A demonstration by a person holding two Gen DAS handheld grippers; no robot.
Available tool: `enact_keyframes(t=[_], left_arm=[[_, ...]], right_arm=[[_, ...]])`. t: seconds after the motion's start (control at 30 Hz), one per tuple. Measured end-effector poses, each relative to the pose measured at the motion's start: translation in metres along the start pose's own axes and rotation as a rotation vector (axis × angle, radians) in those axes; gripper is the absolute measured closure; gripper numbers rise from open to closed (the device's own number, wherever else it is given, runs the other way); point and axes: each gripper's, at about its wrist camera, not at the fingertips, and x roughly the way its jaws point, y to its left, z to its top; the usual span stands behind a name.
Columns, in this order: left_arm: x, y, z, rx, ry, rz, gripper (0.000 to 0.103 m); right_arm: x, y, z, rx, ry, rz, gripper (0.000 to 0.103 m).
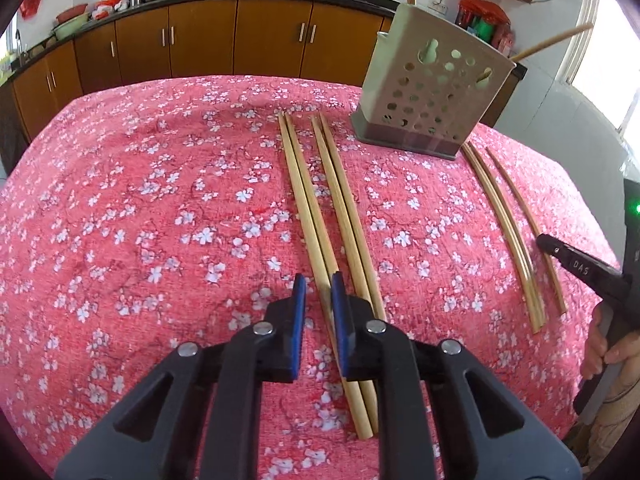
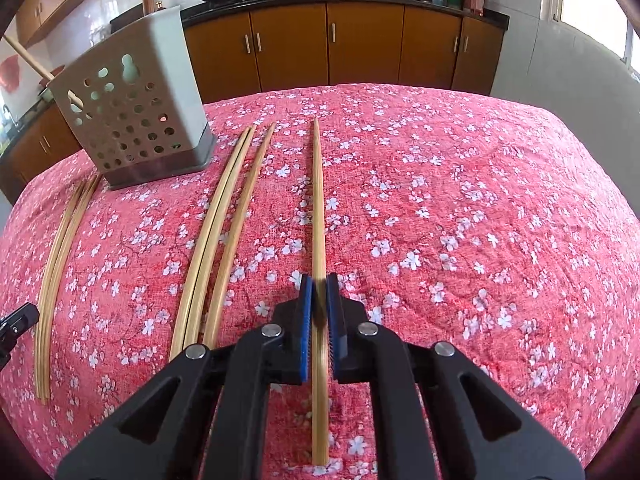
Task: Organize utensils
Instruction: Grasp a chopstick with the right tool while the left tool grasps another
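The left hand-held gripper [image 1: 319,290] reached down over the table [image 1: 120,208], which was covered with a pink flowered cloth. Its blue pads [image 1: 299,312] were nearly together around a chopstick [image 1: 308,216] from the left pair of four chopsticks lying side by side; whether the pads actually pressed on it could not be told. The second pair [image 1: 344,204] lay just to the right, passing under the right pad.

The right hand-held gripper [image 2: 319,292] was clamped on a single chopstick [image 2: 319,200], which ran straight between the pads and pointed away towards the cabinets [image 2: 360,44]. To its left lay three more chopsticks [image 2: 224,224], near one another.

A grey perforated holder [image 2: 136,116] stood upright on the table beyond them, with wooden handles [image 2: 26,58] sticking out of its top. A person's hand [image 1: 616,344] showed at the right edge of the left wrist view, holding the right tool.
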Motion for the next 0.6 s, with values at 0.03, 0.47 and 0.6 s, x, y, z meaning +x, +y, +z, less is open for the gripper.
enact_keyframes(t=[0.03,0.47,0.6], left_arm=[[0.000,0.000,0.000,-0.002,0.002,0.000,0.088],[0.019,0.024,0.024,-0.036,-0.016,0.117,0.094],[0.024,0.050,0.039,-0.069,-0.034,0.143,0.094]], right_arm=[[-0.001,0.002,-0.001,-0.005,-0.001,0.002,0.095],[-0.005,0.004,-0.006,-0.029,-0.013,0.014,0.095],[0.002,-0.001,0.003,-0.019,-0.033,-0.028,0.095]])
